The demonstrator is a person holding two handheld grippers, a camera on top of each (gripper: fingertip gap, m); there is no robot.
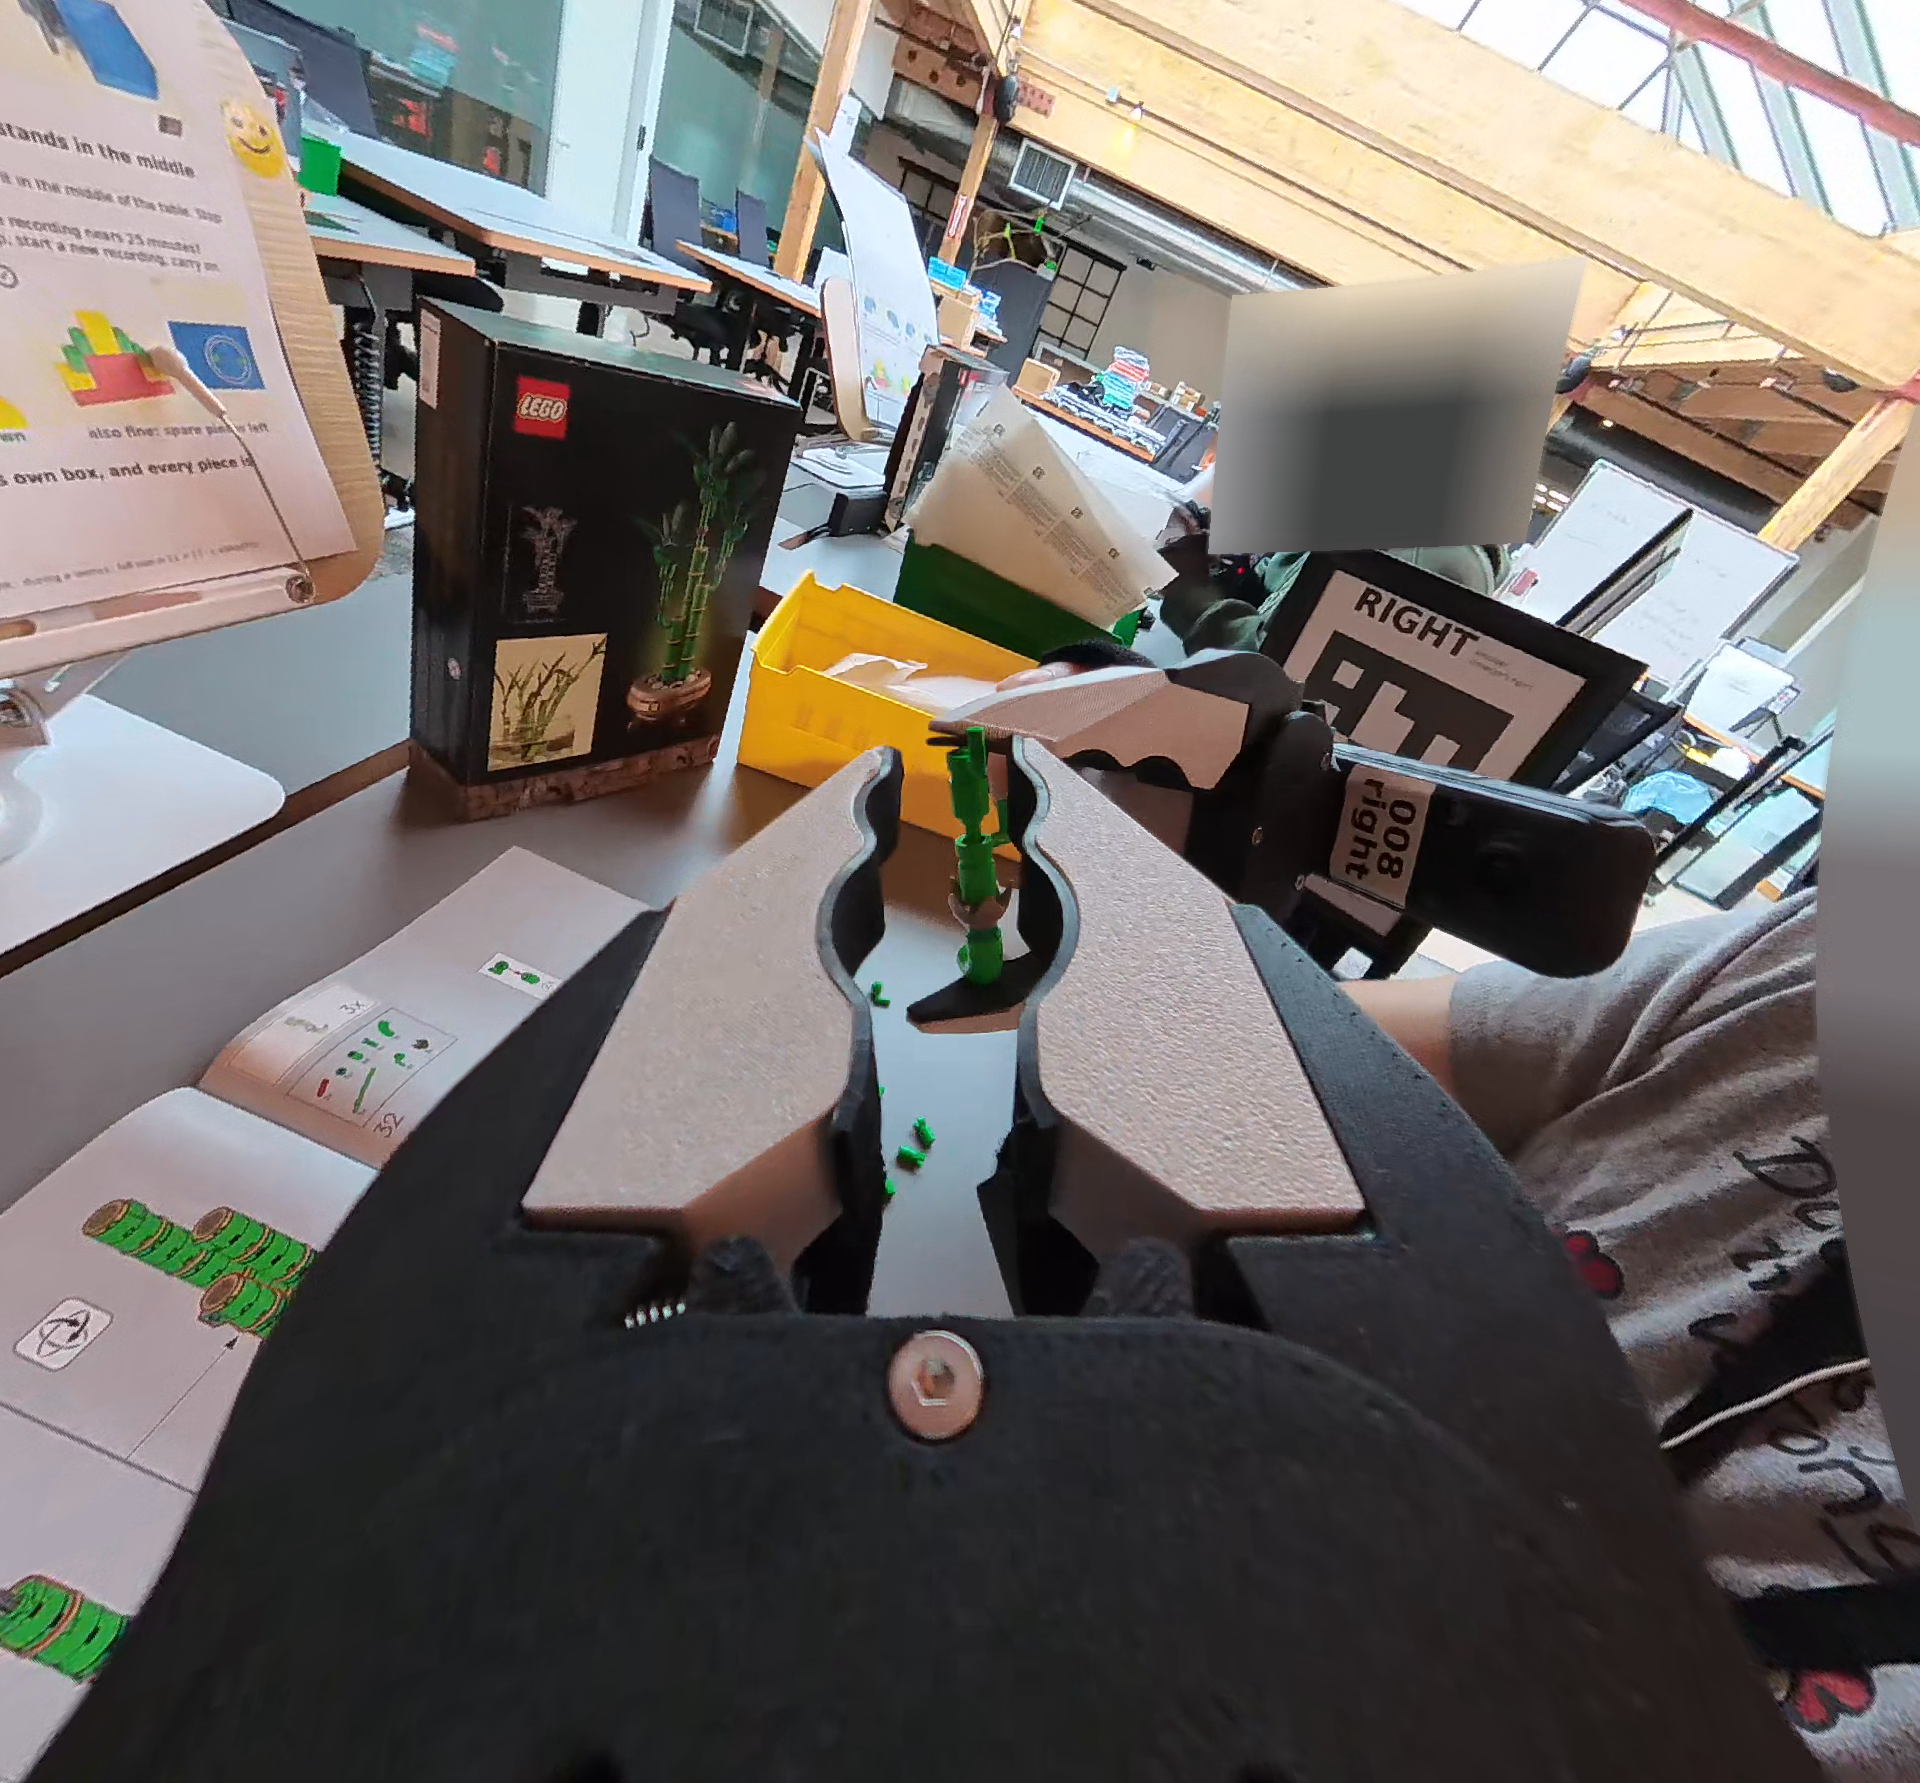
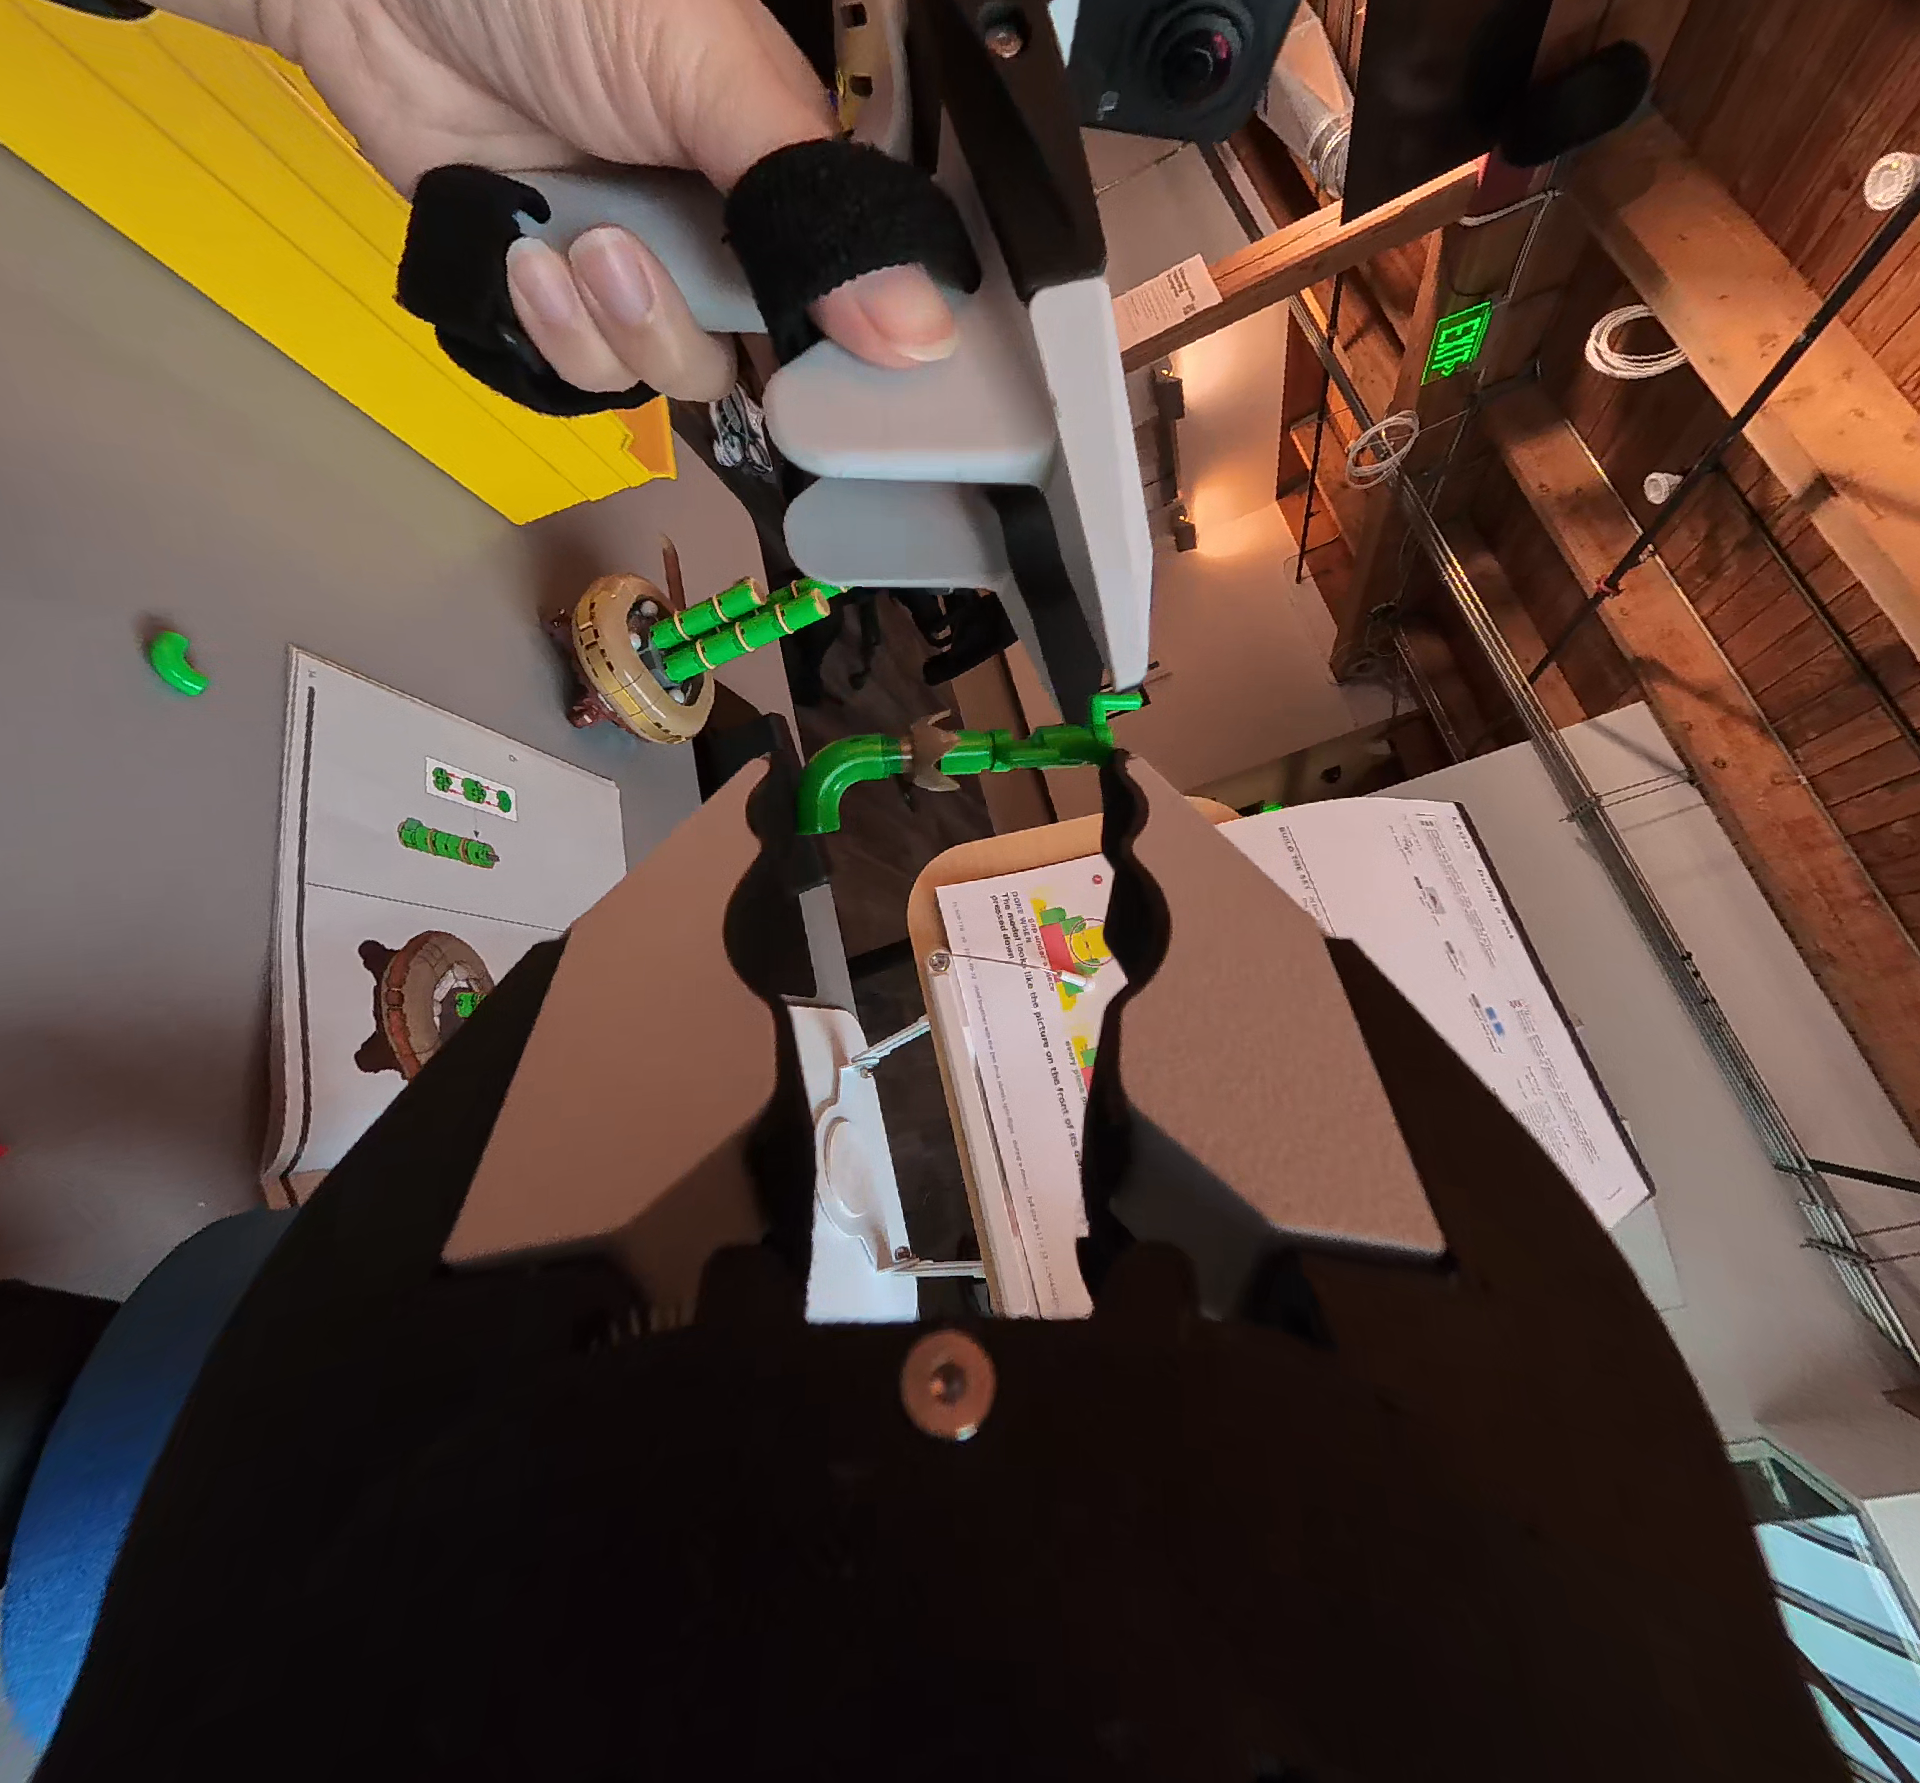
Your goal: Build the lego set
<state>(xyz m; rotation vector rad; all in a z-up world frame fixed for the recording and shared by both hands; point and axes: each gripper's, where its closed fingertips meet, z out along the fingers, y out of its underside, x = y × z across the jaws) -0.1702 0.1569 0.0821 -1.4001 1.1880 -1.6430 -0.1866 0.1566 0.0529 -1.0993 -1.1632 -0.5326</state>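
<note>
Tongs: right tongs (image 1: 961,866) pinch the green stalk (image 1: 977,860) end-to-end above the bench (image 1: 312,840), left tongs (image 1: 951,777) spread around it; light, snap-jointed, likely fragile—grip near joints.

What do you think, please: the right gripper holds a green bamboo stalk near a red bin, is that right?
Not quite: the bin is yellow, not red, as the left wrist view shows. The right gripper does hold the green bamboo stalk.
</note>
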